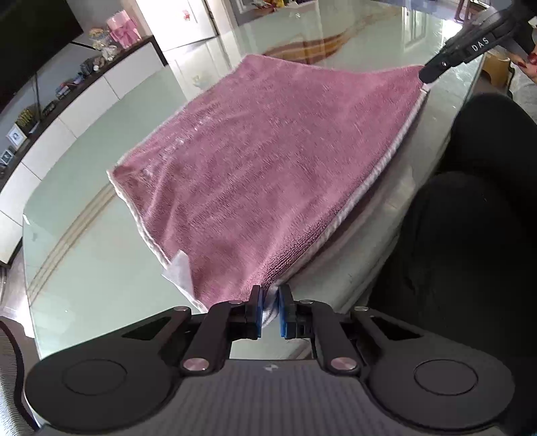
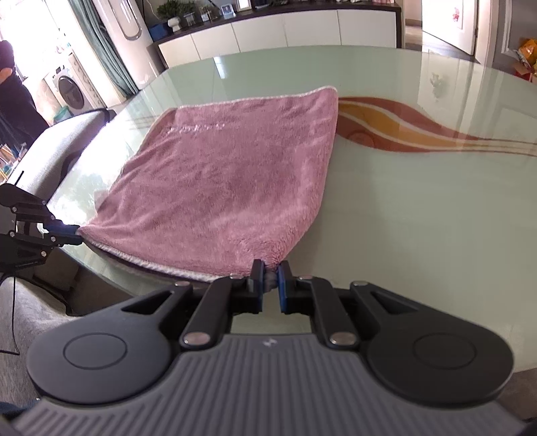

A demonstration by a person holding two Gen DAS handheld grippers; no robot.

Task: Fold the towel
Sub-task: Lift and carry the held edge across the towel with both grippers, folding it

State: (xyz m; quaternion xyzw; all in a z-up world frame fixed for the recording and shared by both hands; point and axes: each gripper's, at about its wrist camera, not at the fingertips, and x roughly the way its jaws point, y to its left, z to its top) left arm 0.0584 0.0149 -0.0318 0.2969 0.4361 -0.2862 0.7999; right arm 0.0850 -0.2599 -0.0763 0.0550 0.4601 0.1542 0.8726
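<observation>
A pink towel (image 1: pixel 268 161) with a white hem lies on the pale green glass table (image 1: pixel 100 167); its near edge is lifted off the table. My left gripper (image 1: pixel 271 303) is shut on the towel's near left corner, by a white label (image 1: pixel 179 271). My right gripper (image 2: pixel 268 278) is shut on the near right corner of the towel (image 2: pixel 228 181). The right gripper shows in the left wrist view (image 1: pixel 433 70) at the far corner. The left gripper shows in the right wrist view (image 2: pixel 75 231) at the left corner.
The table (image 2: pixel 419 218) has a curved red and orange pattern (image 2: pixel 402 130) to the right of the towel. A grey chair (image 2: pixel 57 147) stands at the table's left side. White cabinets (image 2: pixel 285 30) line the far wall. The person's dark legs (image 1: pixel 470 218) are at the table's edge.
</observation>
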